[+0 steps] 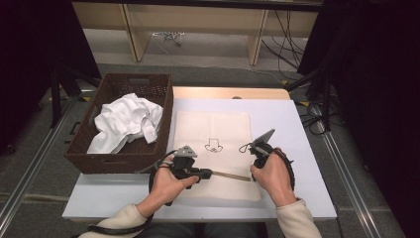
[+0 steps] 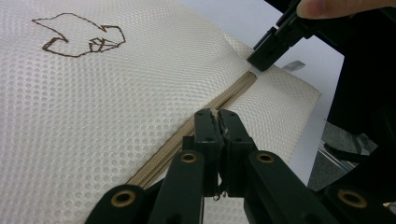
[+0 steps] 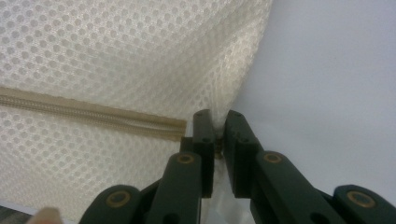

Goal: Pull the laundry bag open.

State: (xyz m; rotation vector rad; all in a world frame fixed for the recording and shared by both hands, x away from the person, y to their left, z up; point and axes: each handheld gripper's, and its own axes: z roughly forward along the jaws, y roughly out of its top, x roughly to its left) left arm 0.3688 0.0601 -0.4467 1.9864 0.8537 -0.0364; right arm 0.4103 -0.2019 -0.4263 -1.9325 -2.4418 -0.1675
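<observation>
A cream mesh bag with a brown line drawing lies flat on the white table. Its tan zipper runs across the near end. My left gripper points along the zipper and is shut right on it; whatever sits between the jaws is hidden. My right gripper pinches the bag's side edge just past the zipper's end. From the left gripper view, the right gripper stands at the zipper's far end. In the high view the left gripper and right gripper sit a short way apart.
A dark wicker basket holding crumpled white cloth stands against the table's left side, beside the bag. Bare white table lies right of the bag. A wooden shelf frame and floor cables are beyond the table.
</observation>
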